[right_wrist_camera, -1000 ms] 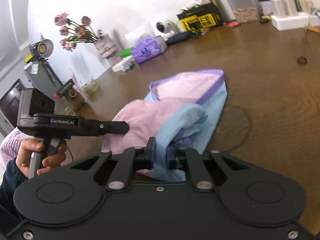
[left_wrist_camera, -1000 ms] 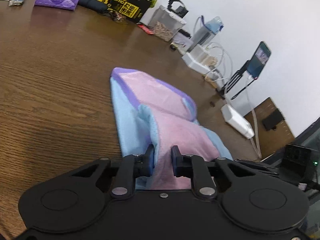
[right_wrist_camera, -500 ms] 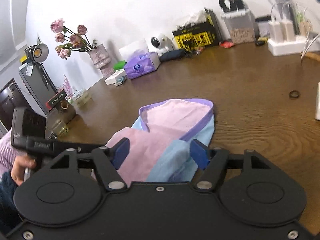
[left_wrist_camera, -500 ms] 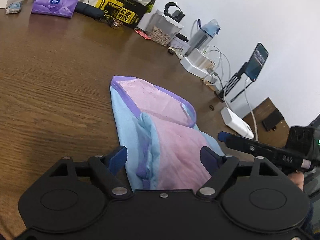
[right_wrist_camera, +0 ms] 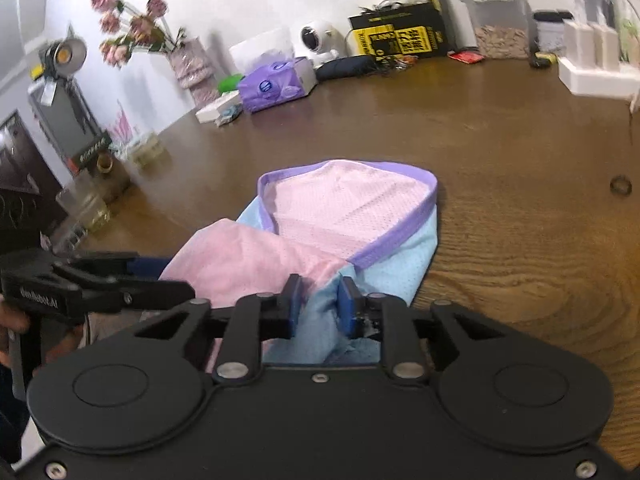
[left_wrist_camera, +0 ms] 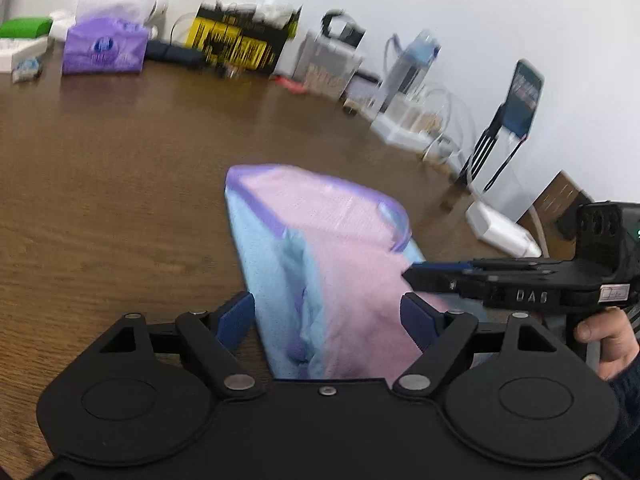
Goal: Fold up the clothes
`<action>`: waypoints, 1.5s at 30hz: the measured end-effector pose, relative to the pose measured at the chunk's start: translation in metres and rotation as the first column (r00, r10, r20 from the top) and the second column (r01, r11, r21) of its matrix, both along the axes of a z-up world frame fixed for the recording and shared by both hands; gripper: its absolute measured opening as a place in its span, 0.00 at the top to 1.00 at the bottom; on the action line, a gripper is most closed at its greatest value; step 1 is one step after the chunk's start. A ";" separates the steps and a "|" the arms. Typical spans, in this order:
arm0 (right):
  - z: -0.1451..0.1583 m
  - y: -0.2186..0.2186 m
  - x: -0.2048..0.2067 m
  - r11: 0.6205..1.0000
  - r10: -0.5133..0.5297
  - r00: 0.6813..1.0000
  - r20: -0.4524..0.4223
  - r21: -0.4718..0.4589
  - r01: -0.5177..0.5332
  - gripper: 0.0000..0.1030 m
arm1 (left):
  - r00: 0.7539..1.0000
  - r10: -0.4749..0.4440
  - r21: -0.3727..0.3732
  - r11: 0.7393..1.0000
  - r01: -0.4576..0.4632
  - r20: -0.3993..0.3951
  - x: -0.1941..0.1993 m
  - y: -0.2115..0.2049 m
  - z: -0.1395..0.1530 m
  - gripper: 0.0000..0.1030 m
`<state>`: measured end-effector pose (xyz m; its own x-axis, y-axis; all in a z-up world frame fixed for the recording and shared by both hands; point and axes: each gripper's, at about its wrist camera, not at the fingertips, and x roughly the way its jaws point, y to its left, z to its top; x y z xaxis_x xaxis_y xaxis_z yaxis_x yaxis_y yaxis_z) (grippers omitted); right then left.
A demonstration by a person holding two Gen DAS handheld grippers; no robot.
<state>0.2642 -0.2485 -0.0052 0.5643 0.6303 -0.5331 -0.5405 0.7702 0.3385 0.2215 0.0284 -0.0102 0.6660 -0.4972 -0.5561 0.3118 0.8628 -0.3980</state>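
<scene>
One garment [right_wrist_camera: 352,216], pink and blue mesh, lies partly folded mid-table [right_wrist_camera: 520,140], well short of the tissue pack [right_wrist_camera: 272,86]; two grippers; the left gripper [left_wrist_camera: 328,312] gapes wide over it; the right gripper [right_wrist_camera: 318,304] pinches the blue near edge; a lopsided pull could drag the fold loose.

Brown wood-grain table [right_wrist_camera: 520,240]: folded pink-and-blue mesh garment [right_wrist_camera: 344,216] at frame centre; purple tissue pack [right_wrist_camera: 272,86], yellow-black box [right_wrist_camera: 400,36] along upper edge.
</scene>
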 end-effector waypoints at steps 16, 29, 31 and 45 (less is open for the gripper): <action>0.048 -0.033 0.053 0.978 -0.195 0.974 0.115 -0.047 0.201 0.29 | 0.992 0.092 0.257 0.960 -0.113 0.092 0.108 -0.010 0.035 0.08; 0.004 0.024 0.097 0.975 -0.028 0.999 0.018 -0.220 0.031 0.49 | 0.998 -0.037 0.332 0.942 0.052 -0.051 0.136 -0.021 -0.007 0.10; 0.001 0.025 0.095 0.972 -0.023 1.000 0.018 -0.234 0.027 0.59 | 0.997 -0.052 0.358 0.931 0.066 -0.049 0.134 -0.024 -0.009 0.15; 0.030 0.013 0.063 0.986 -0.046 0.989 0.141 -0.154 0.068 0.95 | 0.999 -0.049 0.288 0.957 0.045 0.009 0.114 -0.027 0.010 0.97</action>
